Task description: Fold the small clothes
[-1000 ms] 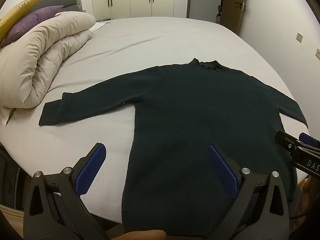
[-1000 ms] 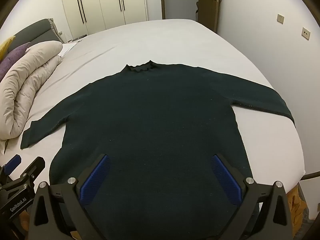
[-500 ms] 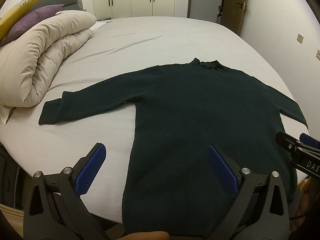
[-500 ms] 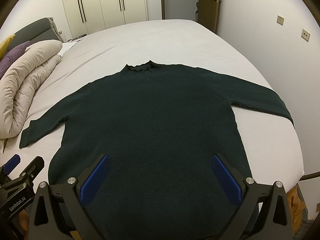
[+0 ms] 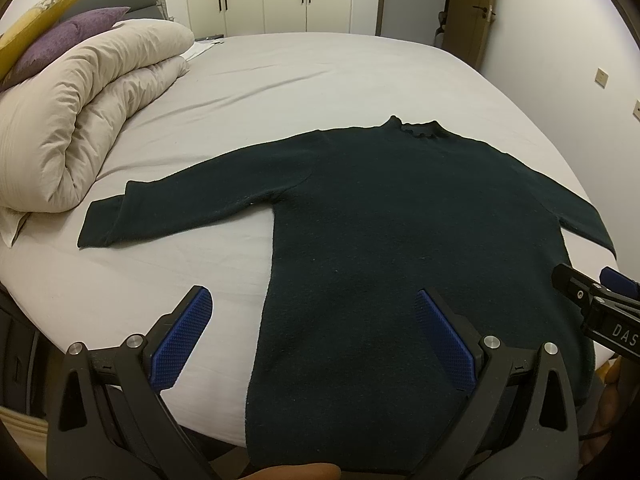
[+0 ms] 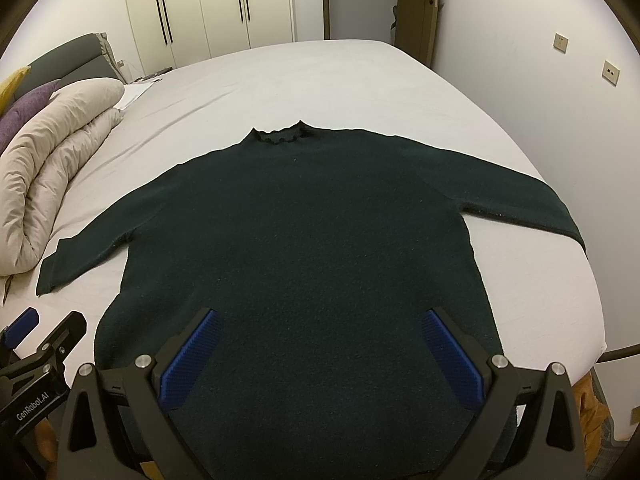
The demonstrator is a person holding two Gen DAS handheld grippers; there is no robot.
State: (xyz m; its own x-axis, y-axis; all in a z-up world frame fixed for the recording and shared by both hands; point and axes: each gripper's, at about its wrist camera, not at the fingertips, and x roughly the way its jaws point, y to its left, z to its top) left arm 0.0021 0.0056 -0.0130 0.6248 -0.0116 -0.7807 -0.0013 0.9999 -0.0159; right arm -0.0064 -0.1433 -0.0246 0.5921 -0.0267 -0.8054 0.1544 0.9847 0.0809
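Though the bed [image 5: 320,80] is ready, no fold is made: the dark sweater [image 5: 400,220] lies flat, sleeves spread, ahead of both grippers. Left gripper [image 5: 312,332] and right gripper [image 6: 320,344] hover by its hem, wide apart, holding nothing.

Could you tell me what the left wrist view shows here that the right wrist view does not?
Only the left wrist view shows the yellow pillow in full. Only the right wrist view shows the sweater's right sleeve in full. Both share the dark sweater lying flat on the bed, the rolled duvet, and open fingers.
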